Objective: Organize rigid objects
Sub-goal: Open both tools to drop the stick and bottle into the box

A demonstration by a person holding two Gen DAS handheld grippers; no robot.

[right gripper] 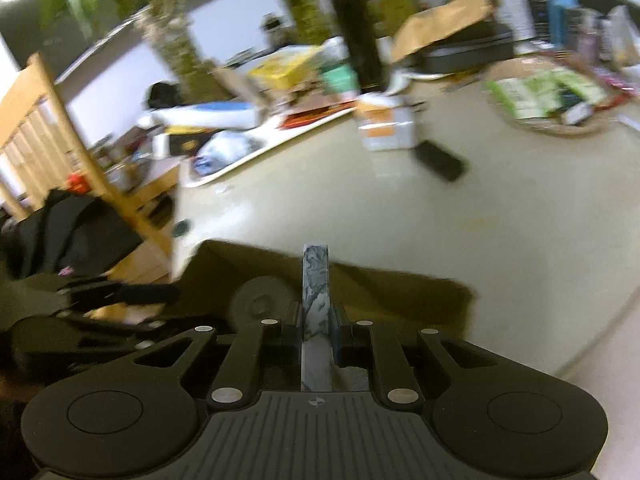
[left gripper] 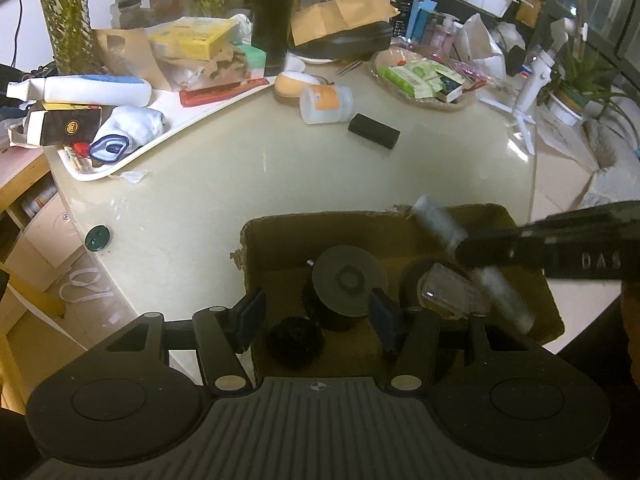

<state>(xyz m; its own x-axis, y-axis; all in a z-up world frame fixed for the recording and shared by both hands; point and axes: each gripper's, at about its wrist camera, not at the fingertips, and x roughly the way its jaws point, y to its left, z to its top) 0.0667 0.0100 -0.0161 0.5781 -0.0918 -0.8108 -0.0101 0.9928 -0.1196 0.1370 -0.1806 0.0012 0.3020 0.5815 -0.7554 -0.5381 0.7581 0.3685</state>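
A brown cardboard box point(left gripper: 280, 236) stands at the near table edge. It holds a black cylinder with a round grey lid point(left gripper: 346, 280), a small black round thing point(left gripper: 294, 340) and a clear plastic piece point(left gripper: 452, 292). My left gripper point(left gripper: 316, 318) is open, its jaws astride the box's near left part, empty. My right gripper point(right gripper: 317, 320) is shut on a grey-blue marbled bar point(right gripper: 316, 280) and holds it over the box point(right gripper: 400, 284). In the left wrist view the bar point(left gripper: 472, 268) is blurred above the box's right side.
On the cream table lie a black rectangular block point(left gripper: 374, 130), a tipped clear jar with an orange label point(left gripper: 326, 104) and a green round cap point(left gripper: 98, 238). A white tray point(left gripper: 132, 160) of clutter, a tall black flask point(left gripper: 276, 12) and a basket of packets point(left gripper: 424, 80) stand behind.
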